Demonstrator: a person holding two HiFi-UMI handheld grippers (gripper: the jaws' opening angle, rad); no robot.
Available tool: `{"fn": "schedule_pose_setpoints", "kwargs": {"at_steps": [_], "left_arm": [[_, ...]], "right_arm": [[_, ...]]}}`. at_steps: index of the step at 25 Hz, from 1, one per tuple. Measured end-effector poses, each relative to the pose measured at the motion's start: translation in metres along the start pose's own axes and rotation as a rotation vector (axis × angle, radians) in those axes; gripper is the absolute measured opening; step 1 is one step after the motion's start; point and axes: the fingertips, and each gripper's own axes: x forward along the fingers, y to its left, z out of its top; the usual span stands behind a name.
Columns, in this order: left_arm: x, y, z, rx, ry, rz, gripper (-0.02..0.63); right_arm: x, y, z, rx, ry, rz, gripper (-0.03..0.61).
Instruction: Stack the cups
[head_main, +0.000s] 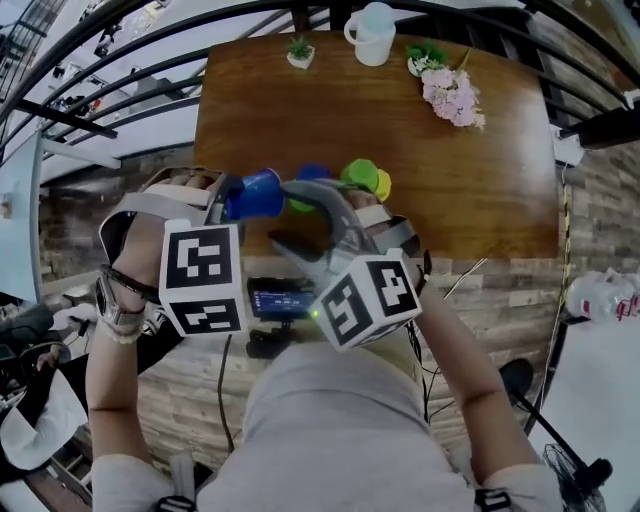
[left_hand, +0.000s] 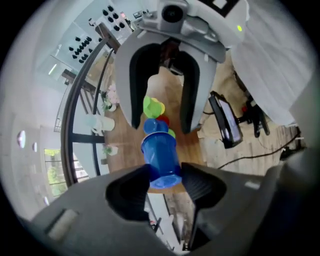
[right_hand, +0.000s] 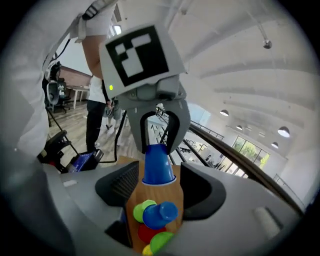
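Note:
My left gripper (head_main: 232, 196) is shut on a blue cup (head_main: 257, 192), held in the air over the near edge of the wooden table (head_main: 470, 190). In the left gripper view the pads grip that blue cup (left_hand: 160, 157) near its rim. My right gripper (head_main: 287, 214) faces it with its jaws open and nothing between them. The right gripper view shows the held cup (right_hand: 158, 164) just beyond the open right gripper (right_hand: 152, 186). Below lies a cluster of cups: a blue cup (right_hand: 161, 213) on its side, a green cup (right_hand: 140, 210), a red cup (right_hand: 146, 233) and another green cup (right_hand: 161, 243).
At the table's far edge stand a white pitcher (head_main: 374, 33), a small potted plant (head_main: 299, 52) and pink flowers (head_main: 452, 95). A device with a lit screen (head_main: 280, 300) sits on a stand between me and the table. A railing runs behind the table.

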Motion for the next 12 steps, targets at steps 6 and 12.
{"fn": "schedule_pose_setpoints", "kwargs": {"at_steps": [6, 12], "left_arm": [[-0.01, 0.012, 0.032, 0.075, -0.062, 0.034, 0.198], [-0.016, 0.022, 0.057, 0.124, -0.122, 0.062, 0.198]], "right_arm": [[0.015, -0.006, -0.011, -0.116, 0.117, -0.076, 0.252], [0.009, -0.018, -0.033, -0.118, 0.184, -0.136, 0.25]]}}
